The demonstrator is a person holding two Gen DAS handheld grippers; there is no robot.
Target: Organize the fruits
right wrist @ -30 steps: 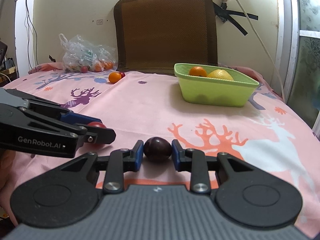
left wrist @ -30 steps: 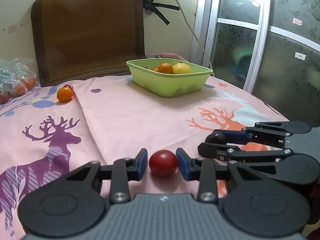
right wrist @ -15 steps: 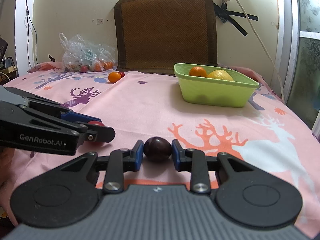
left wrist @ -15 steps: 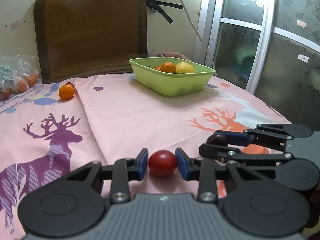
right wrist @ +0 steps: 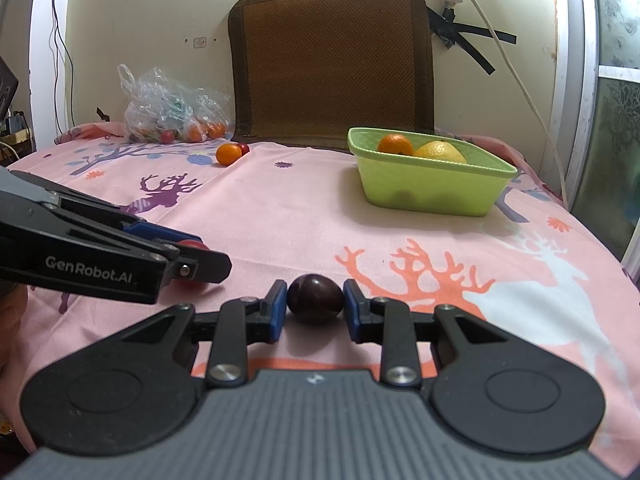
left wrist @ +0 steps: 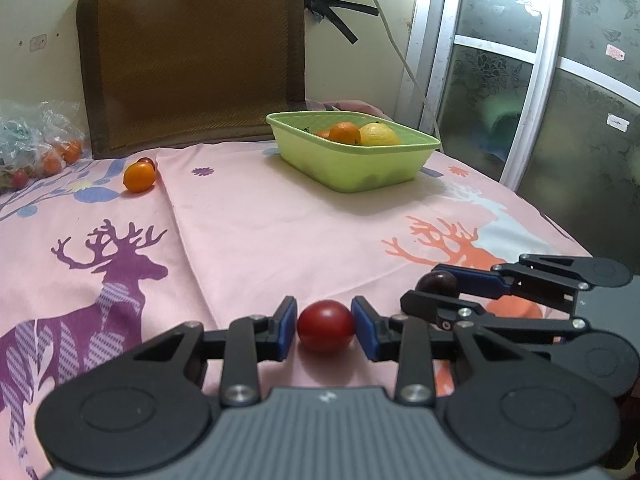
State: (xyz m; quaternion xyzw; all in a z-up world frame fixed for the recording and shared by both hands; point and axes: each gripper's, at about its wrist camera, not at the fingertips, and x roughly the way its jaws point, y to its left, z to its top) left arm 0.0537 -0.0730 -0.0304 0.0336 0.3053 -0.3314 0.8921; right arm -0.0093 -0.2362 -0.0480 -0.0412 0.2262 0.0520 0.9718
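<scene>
My left gripper (left wrist: pixel 325 326) is shut on a small red tomato (left wrist: pixel 326 325), held just above the pink tablecloth near its front edge. Beside it on the right, my right gripper (right wrist: pixel 315 300) is shut on a dark purple plum (right wrist: pixel 315 298); the plum (left wrist: pixel 437 282) also shows in the left wrist view. A green basket (left wrist: pixel 356 168) farther back holds an orange (left wrist: pixel 344 133) and a yellow fruit (left wrist: pixel 378 135). An orange (left wrist: pixel 139 176) lies loose at the back left with a small red fruit (left wrist: pixel 146 162) touching it.
A clear plastic bag of fruit (right wrist: pixel 172 116) sits at the far left by the wall. A brown chair back (right wrist: pixel 332 64) stands behind the table. A glass door frame (left wrist: pixel 536 80) and the table's edge are on the right.
</scene>
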